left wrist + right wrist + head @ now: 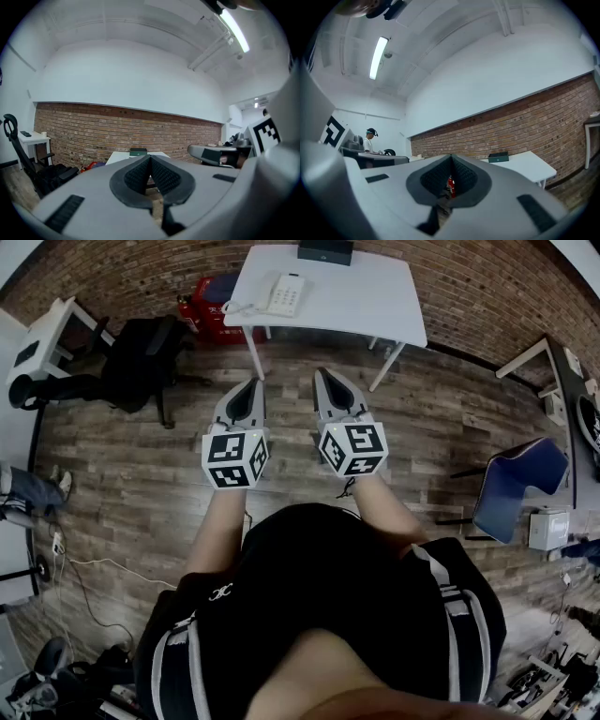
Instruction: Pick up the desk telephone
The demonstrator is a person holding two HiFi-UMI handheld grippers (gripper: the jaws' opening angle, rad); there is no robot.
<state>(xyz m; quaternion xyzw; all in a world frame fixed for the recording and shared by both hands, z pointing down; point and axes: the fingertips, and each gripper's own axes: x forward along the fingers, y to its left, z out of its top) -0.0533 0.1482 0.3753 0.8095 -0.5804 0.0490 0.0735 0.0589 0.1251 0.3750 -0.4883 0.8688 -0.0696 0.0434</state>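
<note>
both grippers, left (249, 388) and right (327, 381), closed empty, well short of the desk telephone (284, 293).

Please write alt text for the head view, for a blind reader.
A person holds the left tool and the right tool, both shut and empty, side by side above a wooden floor. Ahead stands a white table bearing the desk telephone.
</note>
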